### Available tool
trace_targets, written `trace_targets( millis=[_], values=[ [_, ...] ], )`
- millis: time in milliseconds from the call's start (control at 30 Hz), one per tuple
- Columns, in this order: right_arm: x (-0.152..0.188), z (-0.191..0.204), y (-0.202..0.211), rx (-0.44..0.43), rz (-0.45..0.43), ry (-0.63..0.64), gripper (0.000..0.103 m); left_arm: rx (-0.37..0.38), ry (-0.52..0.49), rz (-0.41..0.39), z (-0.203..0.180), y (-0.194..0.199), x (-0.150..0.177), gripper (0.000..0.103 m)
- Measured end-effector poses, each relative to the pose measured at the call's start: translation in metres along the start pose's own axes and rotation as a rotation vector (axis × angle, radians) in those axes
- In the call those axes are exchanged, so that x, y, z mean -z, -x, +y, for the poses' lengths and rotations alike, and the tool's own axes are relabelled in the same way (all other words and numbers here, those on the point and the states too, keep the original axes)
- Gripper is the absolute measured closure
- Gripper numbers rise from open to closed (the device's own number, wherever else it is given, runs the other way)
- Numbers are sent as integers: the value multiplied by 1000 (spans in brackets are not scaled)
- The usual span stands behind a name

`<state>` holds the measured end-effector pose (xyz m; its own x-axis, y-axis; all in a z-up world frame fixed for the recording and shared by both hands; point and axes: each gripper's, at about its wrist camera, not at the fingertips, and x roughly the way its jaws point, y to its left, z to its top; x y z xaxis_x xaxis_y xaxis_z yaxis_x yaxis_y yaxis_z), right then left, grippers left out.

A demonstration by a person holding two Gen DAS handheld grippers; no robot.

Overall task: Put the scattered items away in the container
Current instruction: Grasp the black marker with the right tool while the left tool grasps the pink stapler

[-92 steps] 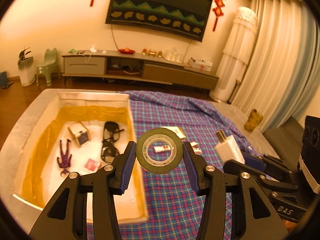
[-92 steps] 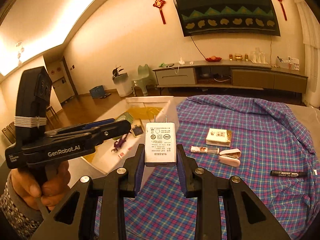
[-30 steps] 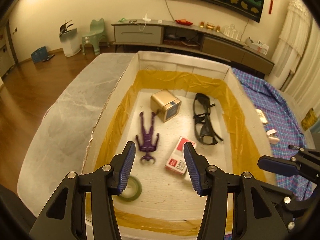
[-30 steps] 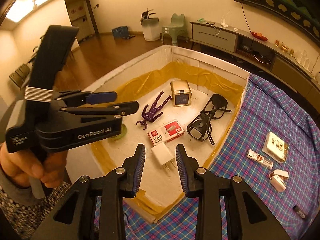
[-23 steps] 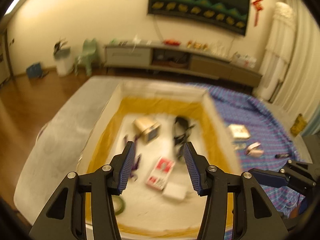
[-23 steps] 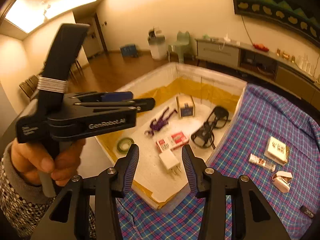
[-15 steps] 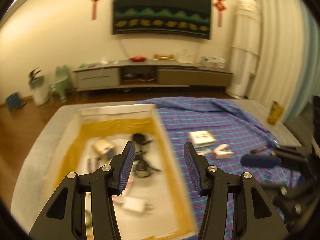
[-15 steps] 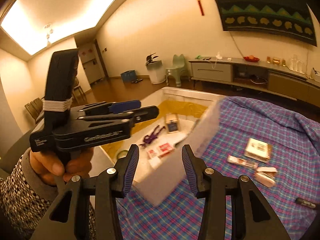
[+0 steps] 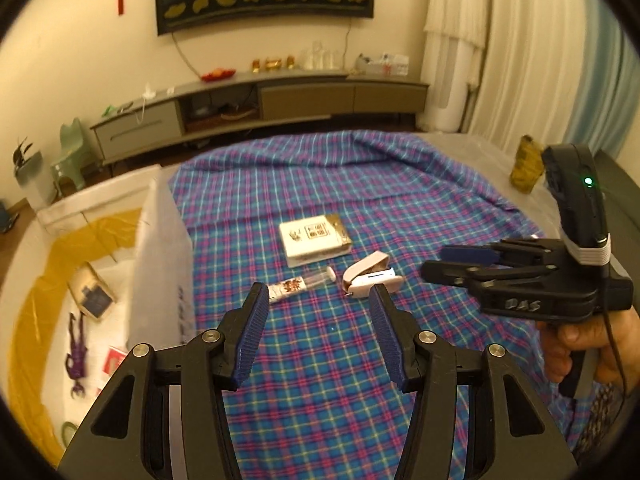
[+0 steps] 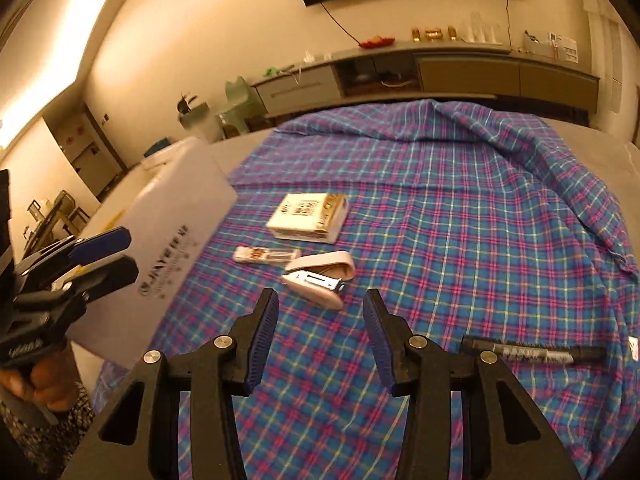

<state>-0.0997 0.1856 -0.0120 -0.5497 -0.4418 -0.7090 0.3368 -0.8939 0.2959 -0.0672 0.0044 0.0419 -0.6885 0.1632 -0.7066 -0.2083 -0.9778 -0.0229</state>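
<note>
Both grippers hang empty over the plaid cloth, with the container off to the left.

The left gripper (image 9: 316,332) has its jaws wide and opening, nothing between them; the right gripper (image 10: 320,336) has its jaws parted and closing, also on nothing. On the checked cloth (image 10: 460,208) covering the counter lie four loose items: a small white box (image 10: 308,216), a clear tube (image 10: 266,255) just beside it, a pink stapler (image 10: 320,274) next to the tube, and a black marker (image 10: 532,354) well apart to the right. The white container (image 9: 160,264) sits at the cloth's left edge; inside it I can make out a purple figure (image 9: 76,356), a small cube (image 9: 92,296), a red card (image 9: 114,362) and a green tape ring (image 9: 70,432).
</note>
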Motion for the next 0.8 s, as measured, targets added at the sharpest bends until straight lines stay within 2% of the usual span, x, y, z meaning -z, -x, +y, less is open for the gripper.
trace_targets(
  millis=[67,200,300,433,533,700,800],
  values=[
    [-6,1,-16,10,26,37,67,-16,14,15,0,-11,-1,48],
    [-14,4,-50,21,38,119,68,-43,31,48,8,-26,3,48],
    [-7,3,-65,-32,58,174,74,-43,45,64,15,-32,6,48],
    [11,24,-58,-140,102,317,79,-18,52,76,14,-36,8,48],
    [28,39,-50,-163,141,400,79,9,30,78,8,-36,7,48],
    [34,33,-28,-145,175,417,78,69,-65,106,-12,-40,13,48],
    [31,14,-5,-99,193,415,70,62,-113,112,-21,-46,17,48]
  ],
)
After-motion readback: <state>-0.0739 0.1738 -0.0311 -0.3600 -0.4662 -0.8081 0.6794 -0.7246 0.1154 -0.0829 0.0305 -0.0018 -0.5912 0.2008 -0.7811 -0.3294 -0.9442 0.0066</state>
